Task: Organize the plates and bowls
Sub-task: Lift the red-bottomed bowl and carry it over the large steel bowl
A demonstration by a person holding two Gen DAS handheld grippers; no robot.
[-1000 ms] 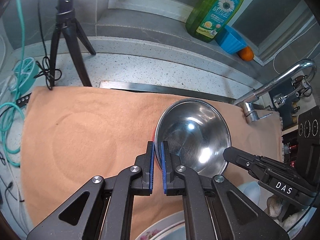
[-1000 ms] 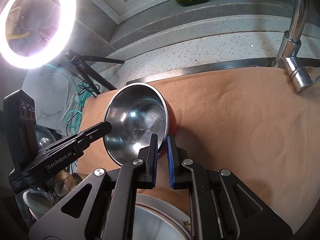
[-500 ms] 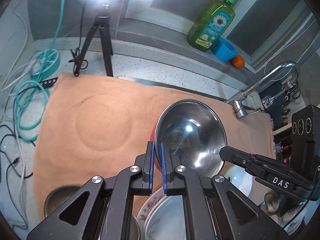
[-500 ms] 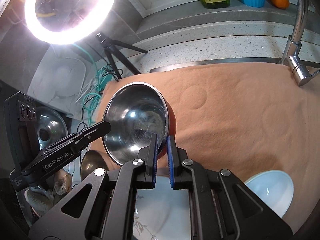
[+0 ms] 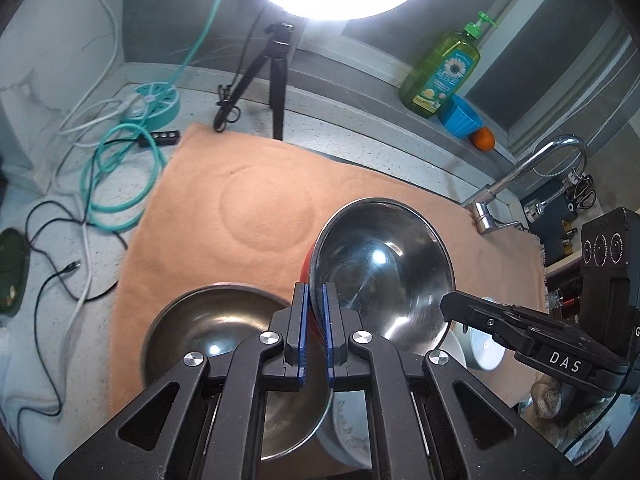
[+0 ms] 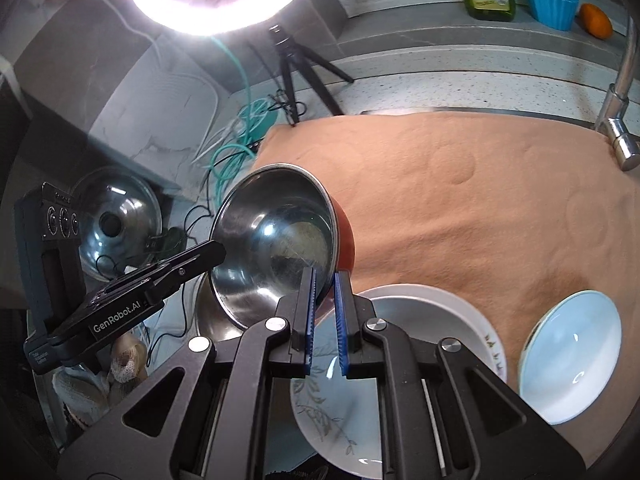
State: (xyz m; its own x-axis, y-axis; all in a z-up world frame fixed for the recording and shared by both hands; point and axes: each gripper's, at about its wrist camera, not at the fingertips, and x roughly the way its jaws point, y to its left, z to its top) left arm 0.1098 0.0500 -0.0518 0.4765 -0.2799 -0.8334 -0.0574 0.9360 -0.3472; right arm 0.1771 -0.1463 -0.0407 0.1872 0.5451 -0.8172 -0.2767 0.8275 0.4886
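Note:
Both grippers hold one steel bowl with a red outside (image 5: 380, 264), lifted above the orange cloth. My left gripper (image 5: 314, 294) is shut on its left rim. My right gripper (image 6: 325, 282) is shut on its right rim; the bowl also shows in the right wrist view (image 6: 276, 240). Below it, near the cloth's front edge, sit a second steel bowl (image 5: 224, 328), a floral white plate (image 6: 424, 312) and a pale blue bowl (image 6: 572, 348).
The orange cloth (image 5: 248, 204) covers the counter. A tripod (image 5: 276, 84), teal cable (image 5: 116, 172) and loose wires lie at the back left. A faucet (image 5: 520, 184) stands right, with a soap bottle (image 5: 444, 72) on the ledge. A steel lid (image 6: 116, 220) lies far left.
Both grippers have risen and drawn back with the steel bowl between them. The second steel bowl, the floral plate and the pale blue bowl have come into view below.

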